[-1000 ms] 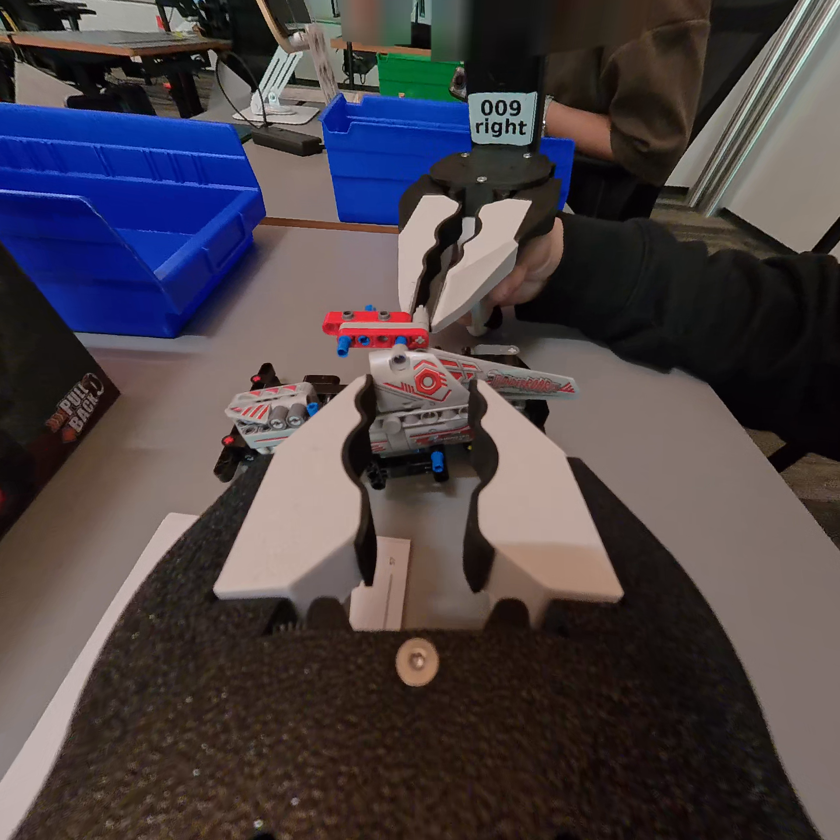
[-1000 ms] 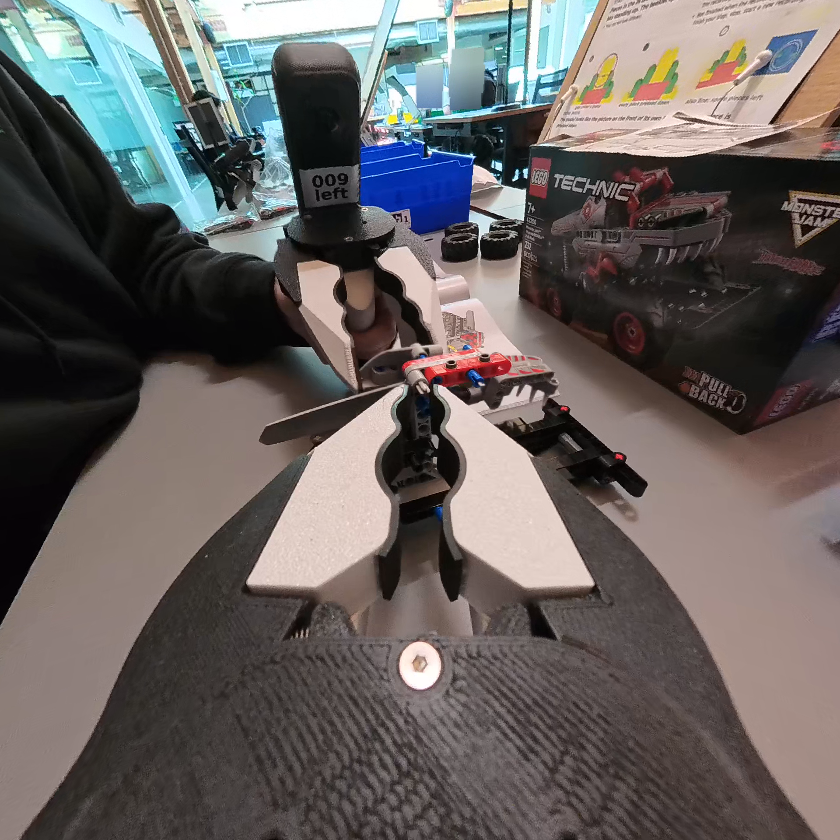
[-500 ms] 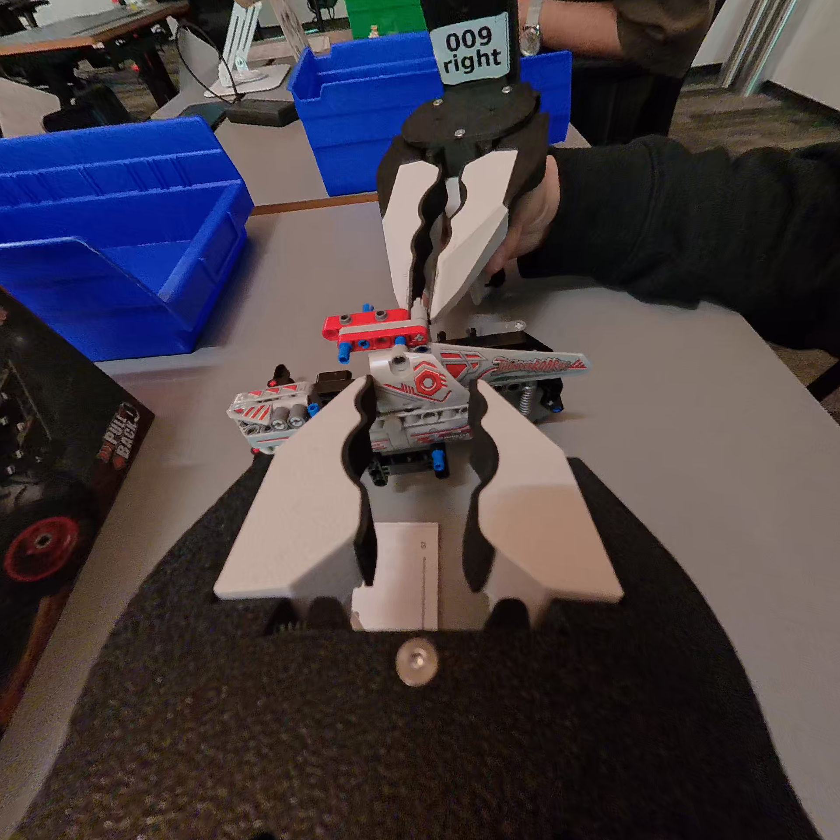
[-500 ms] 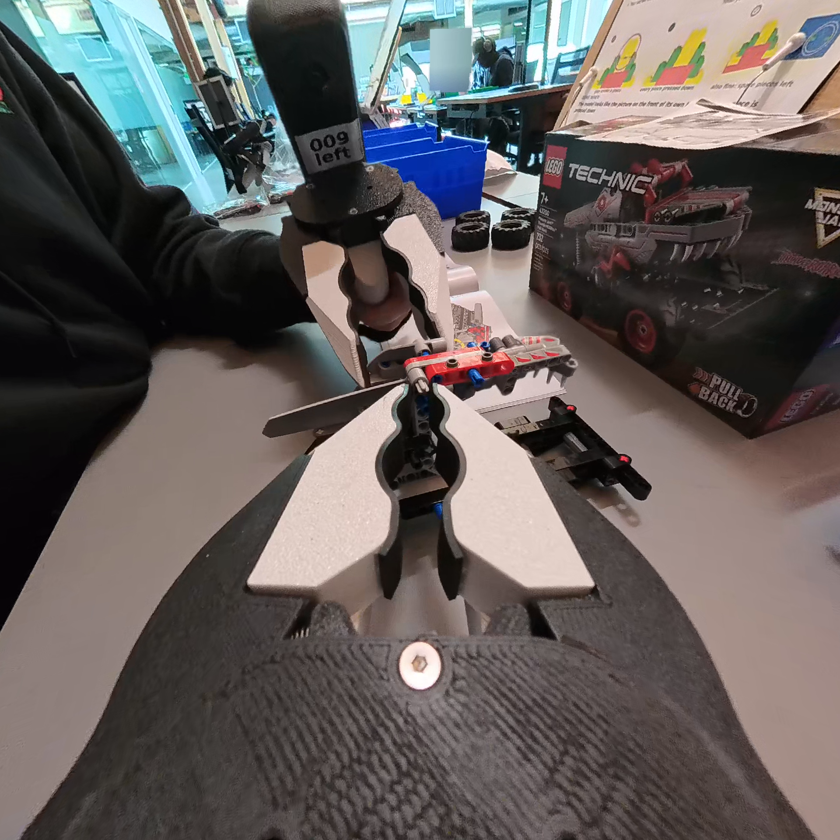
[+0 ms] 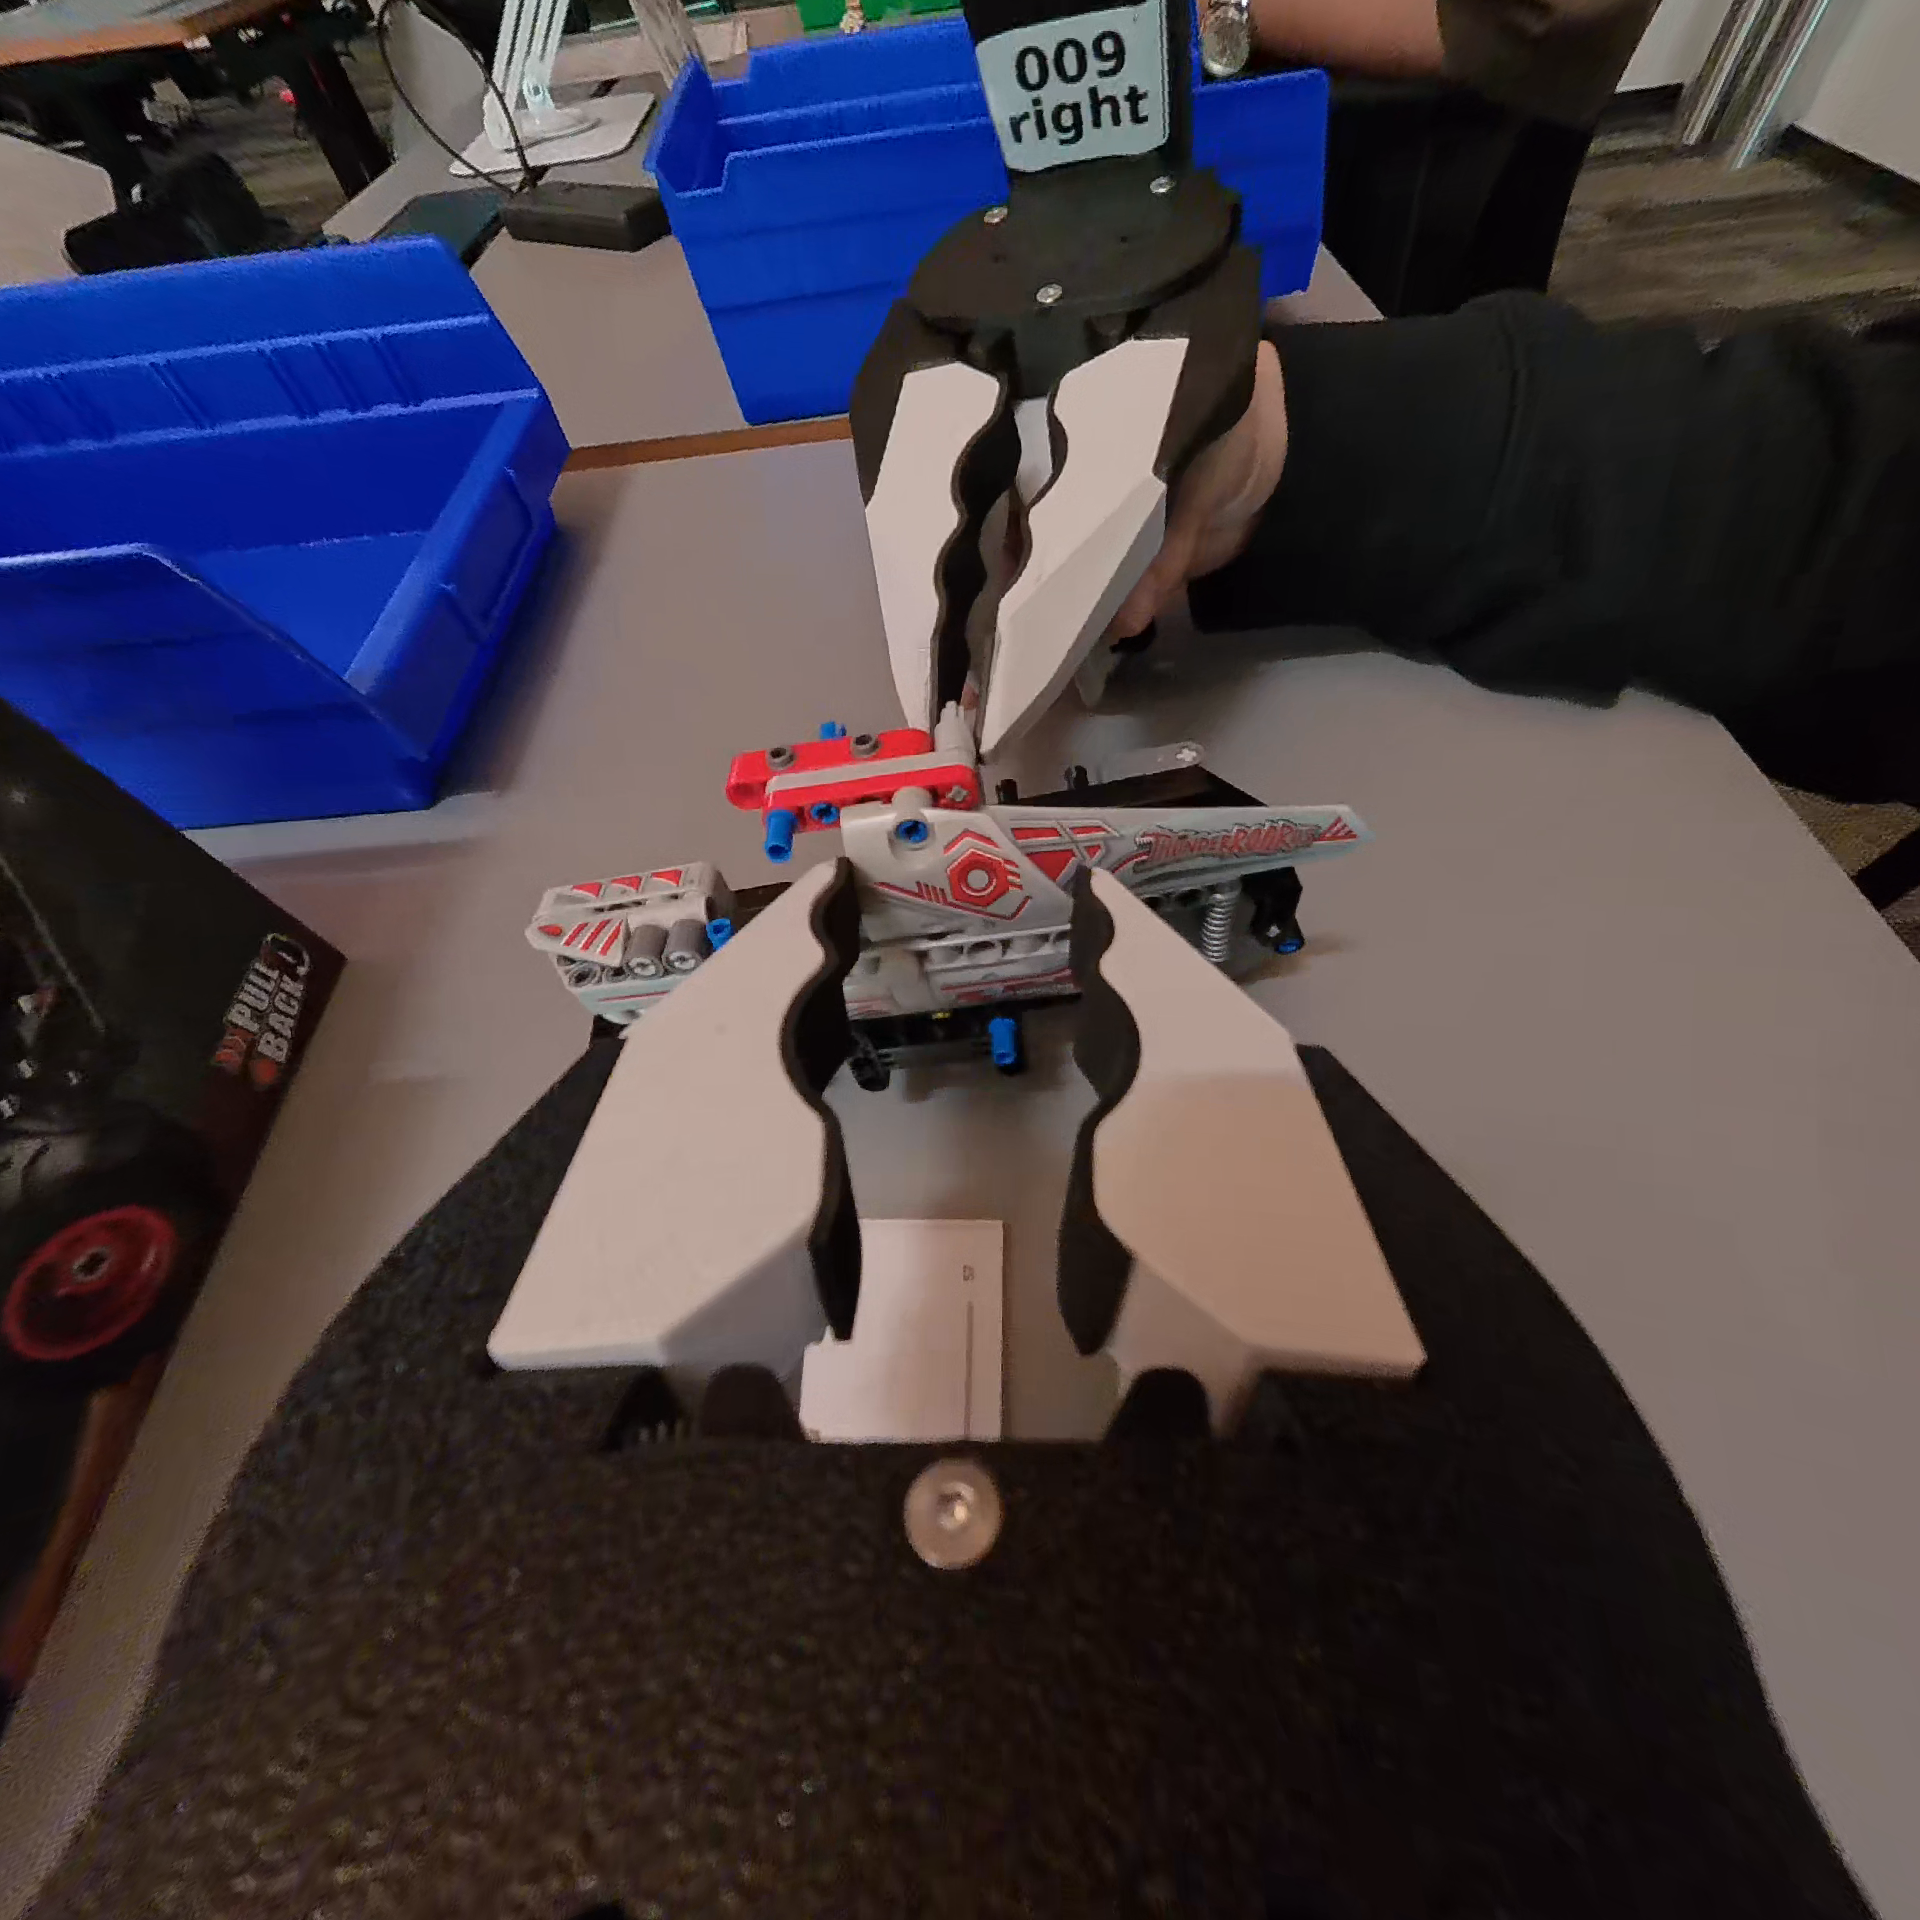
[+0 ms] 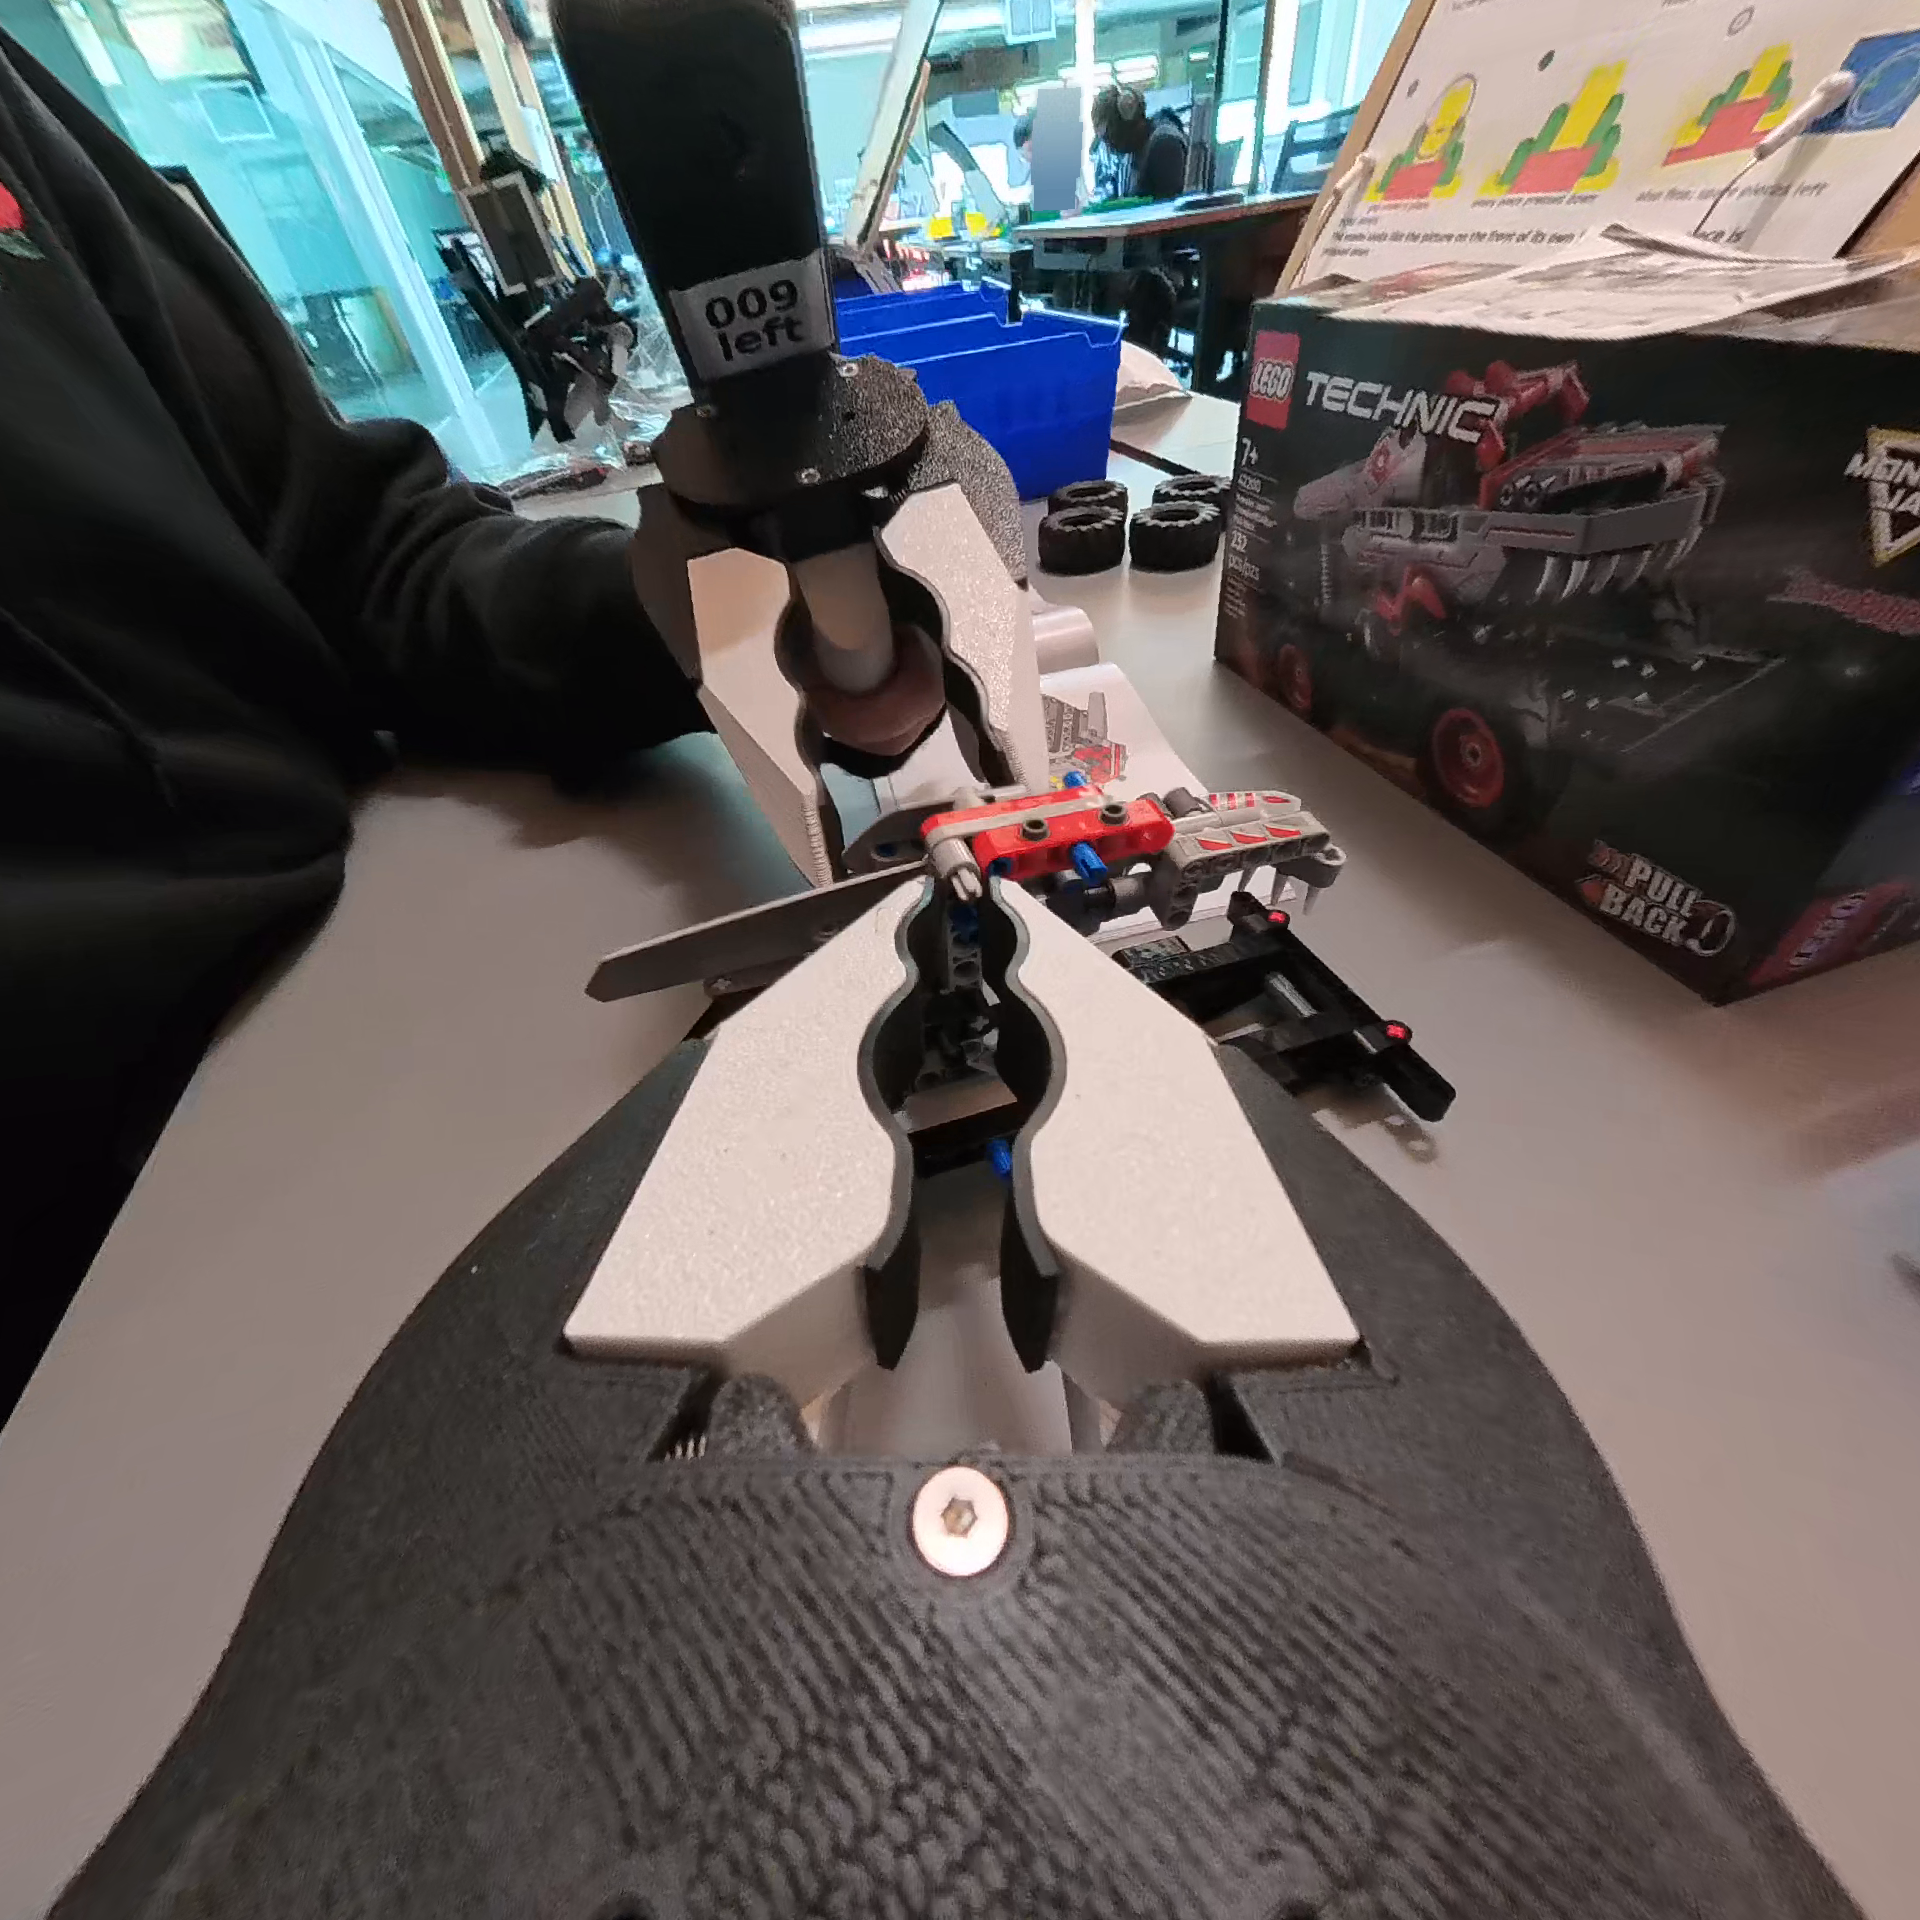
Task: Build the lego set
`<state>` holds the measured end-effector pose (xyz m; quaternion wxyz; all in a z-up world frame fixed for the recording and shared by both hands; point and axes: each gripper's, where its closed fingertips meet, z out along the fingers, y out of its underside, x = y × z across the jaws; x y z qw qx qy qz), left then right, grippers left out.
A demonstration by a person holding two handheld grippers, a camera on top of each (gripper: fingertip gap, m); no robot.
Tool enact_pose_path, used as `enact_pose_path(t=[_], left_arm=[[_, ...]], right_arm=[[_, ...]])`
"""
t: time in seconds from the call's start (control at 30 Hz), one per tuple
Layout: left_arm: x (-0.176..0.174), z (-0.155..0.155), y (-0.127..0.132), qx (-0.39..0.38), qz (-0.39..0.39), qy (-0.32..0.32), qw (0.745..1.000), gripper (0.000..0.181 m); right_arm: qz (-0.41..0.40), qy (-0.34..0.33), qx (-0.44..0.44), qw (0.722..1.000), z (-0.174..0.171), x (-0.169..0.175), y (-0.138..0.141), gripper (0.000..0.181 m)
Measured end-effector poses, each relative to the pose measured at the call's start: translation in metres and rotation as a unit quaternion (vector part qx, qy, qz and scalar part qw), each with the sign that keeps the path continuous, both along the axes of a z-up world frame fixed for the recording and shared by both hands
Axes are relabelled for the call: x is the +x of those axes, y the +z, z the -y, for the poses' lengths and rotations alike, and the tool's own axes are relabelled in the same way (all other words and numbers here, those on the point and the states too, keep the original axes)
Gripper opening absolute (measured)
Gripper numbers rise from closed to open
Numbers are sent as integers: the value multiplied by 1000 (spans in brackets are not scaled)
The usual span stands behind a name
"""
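A grey and red lego truck model (image 5: pixel 966 894) sits on the grey table (image 5: pixel 1507 1039). My left gripper (image 5: pixel 961 914) is shut on its grey body panel, one finger on each side. A red beam (image 5: pixel 852 774) with blue pins rests on top of the model. My right gripper (image 5: pixel 961 717) comes in from the far side and is shut on the grey connector at the beam's end. In the right wrist view the right gripper (image 6: pixel 956 894) pinches that connector beside the red beam (image 6: pixel 1049 831), and the left gripper (image 6: pixel 894 831) stands just behind the model.
Two blue bins (image 5: pixel 260 540) (image 5: pixel 831 208) stand at the left and back. The dark lego box (image 6: pixel 1579 623) is on the right, with several black tyres (image 6: pixel 1132 520) behind it. A black chassis part (image 6: pixel 1288 997) and an instruction booklet (image 6: pixel 1091 727) lie by the model. Both grippers' tips are close together, under 4 cm apart.
Both grippers keep their hold. The right gripper has leaned steeper over the red beam. The left wrist view has shifted, so the lego box shows more at its left.
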<state>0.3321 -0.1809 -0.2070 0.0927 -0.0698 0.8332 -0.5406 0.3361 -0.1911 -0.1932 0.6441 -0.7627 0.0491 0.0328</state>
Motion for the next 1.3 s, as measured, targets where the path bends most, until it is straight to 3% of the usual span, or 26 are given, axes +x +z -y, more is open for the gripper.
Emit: enact_pose_path(t=[0.5,0.6,0.7,0.8,0.93,1.1,1.17,1.3], left_arm=[[-8,0,7,-27,-52,16,998,48],[-3,-12,13,-19,-56,20,998,49],[17,-36,24,-9,-52,71,996,44],[21,-53,11,38,-89,81,992,40],[18,-62,-15,97,-126,86,984,39],[10,-58,-17,104,-132,60,984,39],[7,-56,-19,102,-142,51,983,39],[-1,-55,-29,116,-162,31,979,39]], right_arm=[[14,-8,13,1000,8,-2,2,6],[16,-29,-8,999,21,-2,-3,33],[5,-83,15,996,39,10,3,29],[-10,-85,10,996,37,12,1,34],[26,-71,-73,994,19,8,-21,49],[28,-33,-84,996,2,3,-19,38],[20,-6,-91,996,-4,-2,-22,13],[-5,-12,-79,997,-7,-1,-21,10]])
